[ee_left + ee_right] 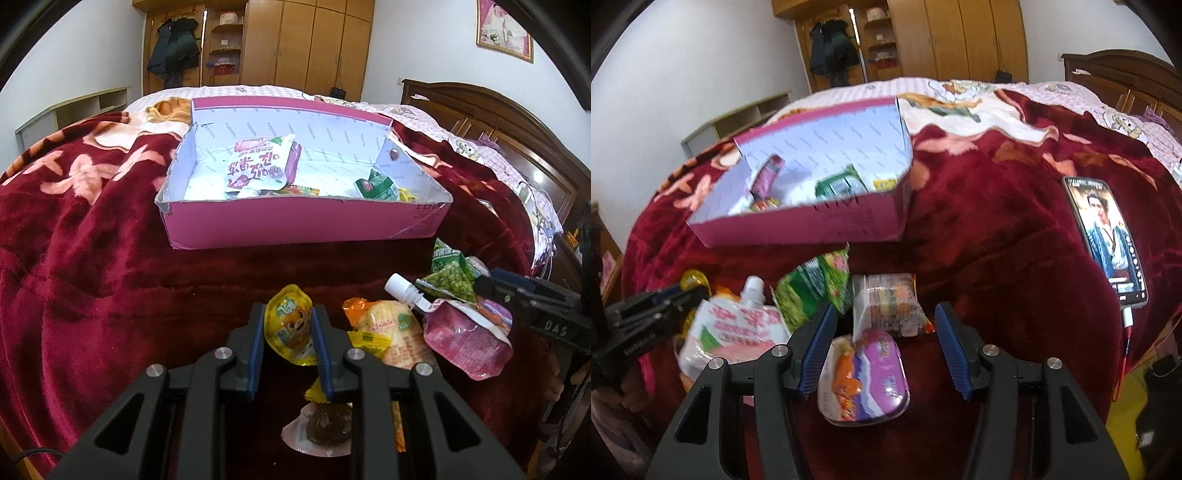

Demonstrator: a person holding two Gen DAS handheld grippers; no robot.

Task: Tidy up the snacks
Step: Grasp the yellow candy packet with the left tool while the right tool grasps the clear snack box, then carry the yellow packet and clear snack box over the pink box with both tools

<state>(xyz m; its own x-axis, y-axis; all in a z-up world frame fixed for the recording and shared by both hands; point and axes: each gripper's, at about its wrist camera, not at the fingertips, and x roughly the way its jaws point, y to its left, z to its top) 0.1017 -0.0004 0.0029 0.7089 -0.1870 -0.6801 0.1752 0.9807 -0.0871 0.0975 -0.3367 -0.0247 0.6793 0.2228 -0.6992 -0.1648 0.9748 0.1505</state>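
Note:
A pink cardboard box (303,225) lies on the red blanket and holds several snack packs; it also shows in the right wrist view (812,225). My left gripper (288,332) is shut on a yellow jelly cup (291,325), in front of the box. Beside it lie an orange cracker pack (391,332), a pink spout pouch (461,336) and a green pea pack (450,277). My right gripper (886,350) is open over a purple snack tub (871,376), with a clear wrapped snack (886,306) just beyond. The right gripper also shows in the left wrist view (532,299).
A phone (1108,236) with a lit screen lies on the blanket at right, its cable running off the bed edge. A brown jelly cup (325,428) lies under my left gripper. A wooden headboard (498,122) and wardrobes stand behind the bed.

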